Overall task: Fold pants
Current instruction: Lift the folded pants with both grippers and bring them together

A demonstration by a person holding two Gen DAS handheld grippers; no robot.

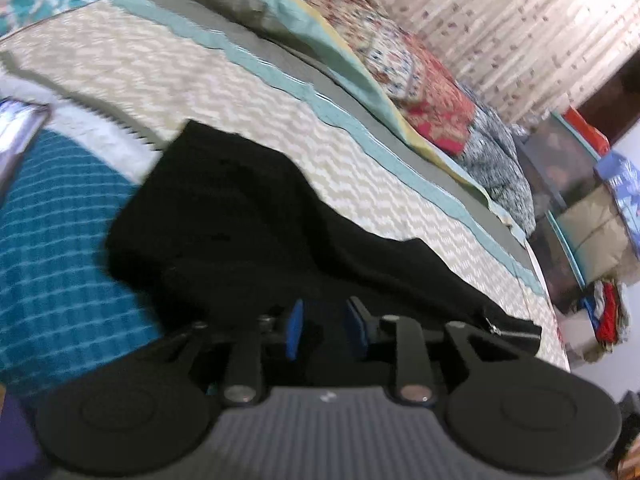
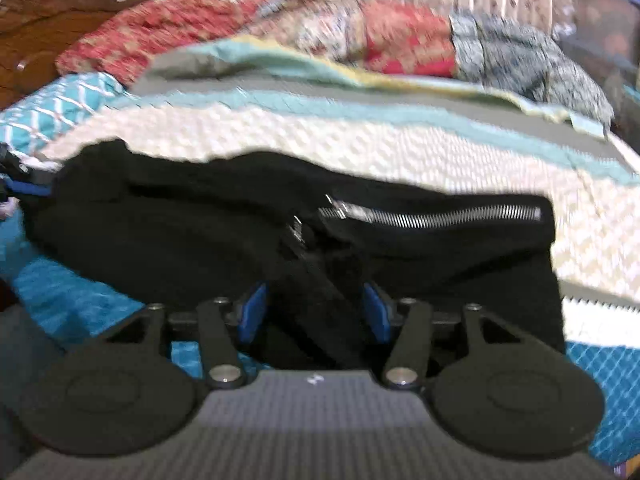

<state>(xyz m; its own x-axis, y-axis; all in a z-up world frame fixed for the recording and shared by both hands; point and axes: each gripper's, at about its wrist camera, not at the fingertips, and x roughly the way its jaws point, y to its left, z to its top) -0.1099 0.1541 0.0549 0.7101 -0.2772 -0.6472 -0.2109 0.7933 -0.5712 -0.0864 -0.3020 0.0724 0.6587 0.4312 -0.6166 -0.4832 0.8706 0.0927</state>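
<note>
The black pants (image 1: 240, 216) lie bunched on the bed, with a silver zipper (image 2: 432, 214) facing the right wrist view. My left gripper (image 1: 326, 334) is low over the near edge of the pants, its blue pads (image 1: 296, 332) apart with black cloth between them. My right gripper (image 2: 316, 312) is at the pants (image 2: 180, 232) too, its blue pads (image 2: 374, 312) wide apart around a fold of black cloth. Neither gripper pinches the cloth.
The bed has a cream zigzag cover (image 1: 224, 92) with teal and grey bands and a teal checked blanket (image 1: 52, 232) near me. Patterned quilts and clothes (image 2: 360, 36) pile at the far side. A curtain (image 1: 520, 28) and boxes (image 1: 580, 200) stand beyond the bed.
</note>
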